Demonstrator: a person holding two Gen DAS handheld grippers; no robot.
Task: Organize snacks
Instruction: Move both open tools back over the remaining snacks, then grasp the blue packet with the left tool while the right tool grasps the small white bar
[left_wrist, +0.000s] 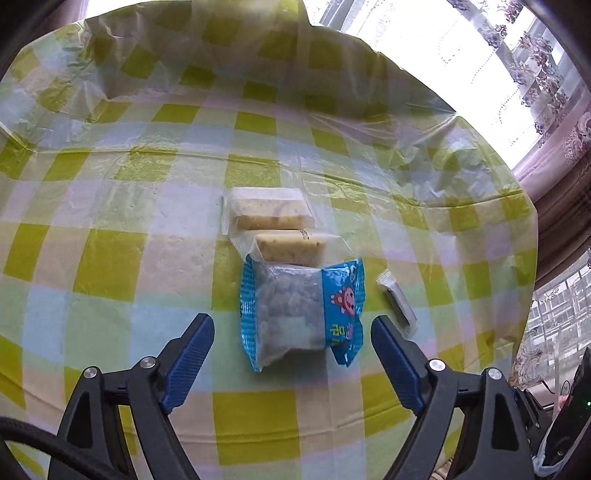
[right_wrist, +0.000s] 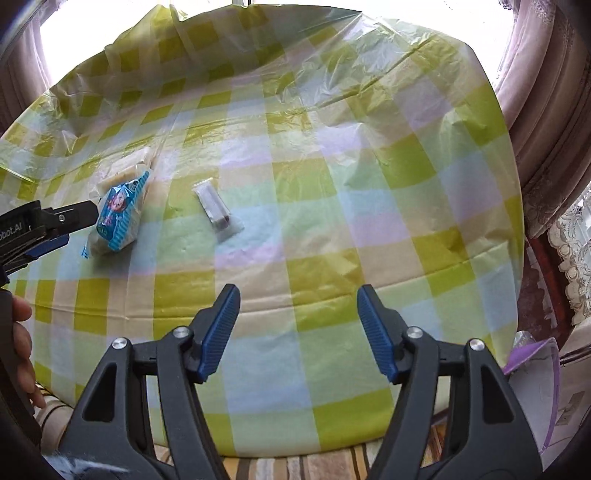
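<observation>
Both claws are standing apart with nothing between their blue pads: the left claw (left_wrist: 291, 332) is hanging just over the near end of the blue snack packet (left_wrist: 301, 314), and the right claw (right_wrist: 298, 312) is hovering above bare checked cloth. Beneath them, the counter (right_wrist: 332, 229) is wearing a green-and-white checked plastic cover. On it, the blue packet is lying against two clear-wrapped yellow cakes (left_wrist: 267, 212), lined up in a row. Off to the right, apart from them, a small clear-wrapped stick (left_wrist: 397, 301) is resting alone.
</observation>
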